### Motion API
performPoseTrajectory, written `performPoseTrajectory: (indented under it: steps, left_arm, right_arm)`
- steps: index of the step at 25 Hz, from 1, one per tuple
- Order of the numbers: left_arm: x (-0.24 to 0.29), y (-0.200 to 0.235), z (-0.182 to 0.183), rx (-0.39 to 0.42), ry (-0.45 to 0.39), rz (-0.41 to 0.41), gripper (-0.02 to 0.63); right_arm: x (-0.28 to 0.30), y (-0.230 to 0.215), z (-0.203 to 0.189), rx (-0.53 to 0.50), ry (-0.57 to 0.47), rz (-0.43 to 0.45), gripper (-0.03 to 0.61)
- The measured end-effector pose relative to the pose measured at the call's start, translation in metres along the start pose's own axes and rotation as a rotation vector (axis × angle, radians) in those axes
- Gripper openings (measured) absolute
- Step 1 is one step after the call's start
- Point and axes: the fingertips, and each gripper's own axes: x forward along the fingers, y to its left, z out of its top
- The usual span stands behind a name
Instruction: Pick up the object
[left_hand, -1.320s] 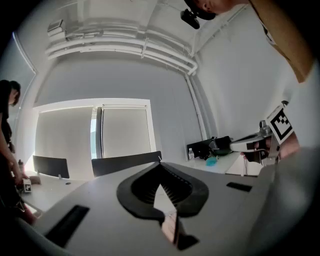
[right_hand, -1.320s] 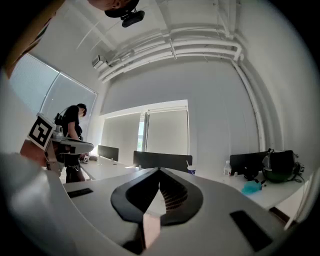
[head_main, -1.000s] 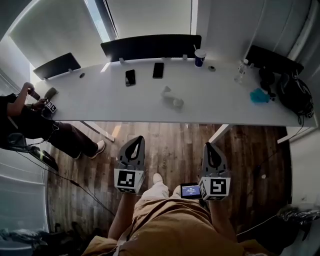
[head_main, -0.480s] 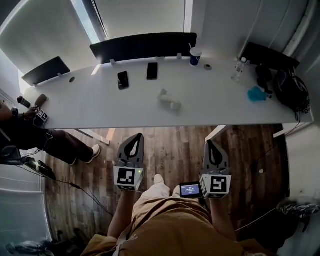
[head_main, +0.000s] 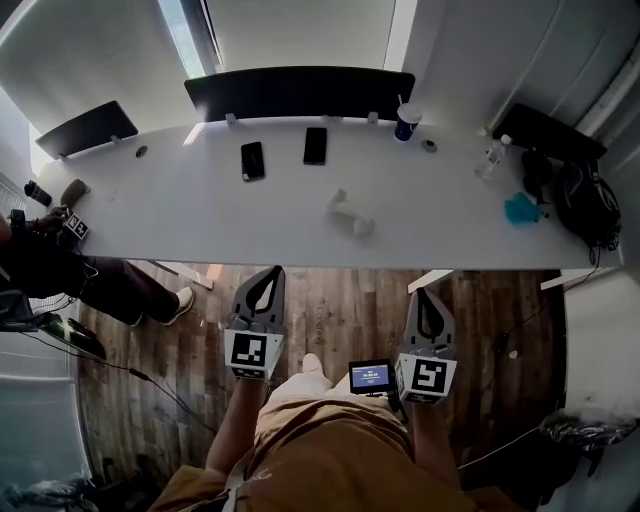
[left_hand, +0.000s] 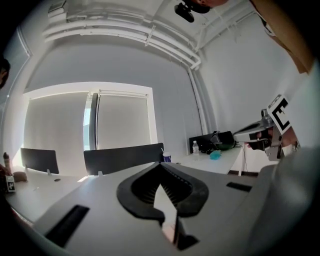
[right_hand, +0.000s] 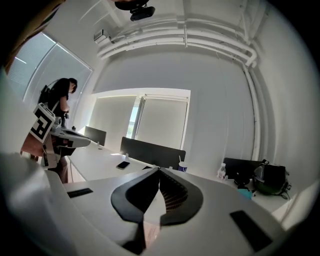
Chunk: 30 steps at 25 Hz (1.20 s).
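Waiting object (head_main: 350, 213): a small pale thing that lies near the middle of the desk (head_main: 180, 215), not far from its front edge. It has almost the colour of the top, and I cannot tell its shape.
Misjudged grasp: I think the low contrast may make me close beside it instead of around it.
Phones: a dark phone (head_main: 253, 160) and a second phone (head_main: 315, 145) lie behind it, well apart. They are safe unless I reach too far.
Cup (head_main: 406, 122) and bottle (head_main: 488, 157): both are upright at the back right, so a wide swing could tip them.
Left gripper (head_main: 272, 272): the jaws are together with nothing between them. It hangs over the floor (head_main: 330, 300), short of the desk.
Right gripper (head_main: 419, 293): the same, closed and empty.
Main risk: if I arrive with the jaws closed, I will push the object, perhaps off the edge.
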Motion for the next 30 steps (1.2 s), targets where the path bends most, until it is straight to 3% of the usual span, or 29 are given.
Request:
performPoseTrajectory:
  steps: [7,16,21,30]
  left_arm:
    - [0.028,0.010,-0.004,-0.011,0.014,0.028,0.005]
    - [0.062,0.016,0.018,-0.023,-0.008,0.109,0.006]
    - [0.077,0.019,0.026,-0.028,-0.020,0.134,0.006]
    - [0.124,0.051,0.027,-0.005,-0.029,0.103,0.006]
  right_arm:
    - [0.035,-0.001,0.000,-0.015,0.038,0.041,0.011]
    - [0.077,-0.032,0.014,-0.063,-0.001,0.077,0.011]
    - [0.092,-0.044,0.010,-0.029,0.000,0.079,0.011]
    - [0.140,-0.035,0.009,-0.039,0.034,0.072,0.011]
